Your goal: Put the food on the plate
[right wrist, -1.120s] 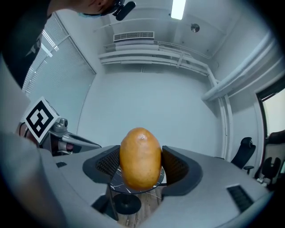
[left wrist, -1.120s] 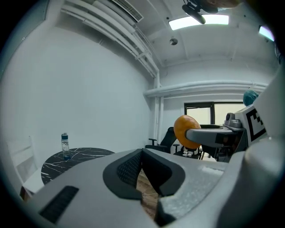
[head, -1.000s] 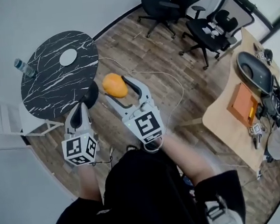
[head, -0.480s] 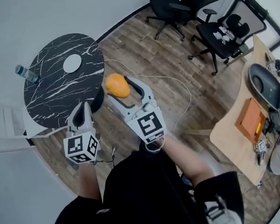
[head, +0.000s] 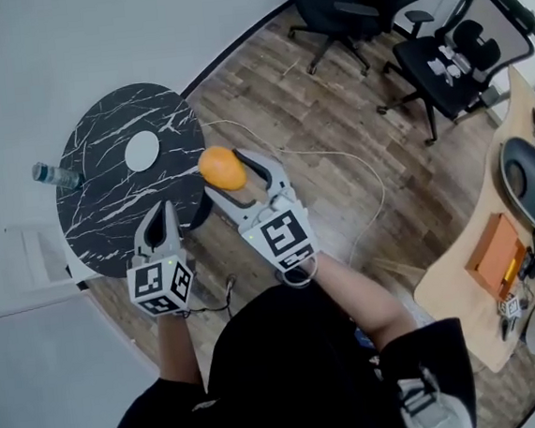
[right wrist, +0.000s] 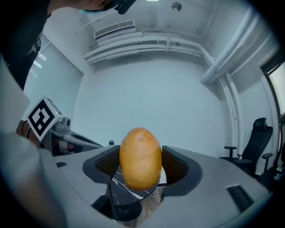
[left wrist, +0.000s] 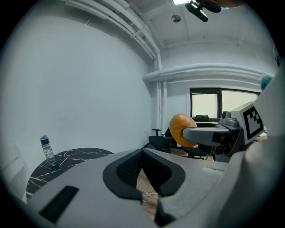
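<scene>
I am mid-carry, bringing the food to the round marble table (head: 107, 210) ahead of me on my left. My right gripper (head: 230, 184) is clamped on the orange food (head: 222, 168) and holds it up in the air. From the head view the food sits just beside the table's near edge. My left gripper (head: 161, 217) is clenched on nothing, and its tip shows over the table's near rim. The white plate (head: 142, 151) lies bare near the table's middle, apart from the food, and a water bottle (head: 57, 174) stands at the far edge. Next, I judge, I must reach on leftward until the food hangs over the plate. I should lower it close before letting go, since so round a thing may roll. A second ago the table lay farther off; its edge has since drawn in almost to the food, and my grip is unchanged.
</scene>
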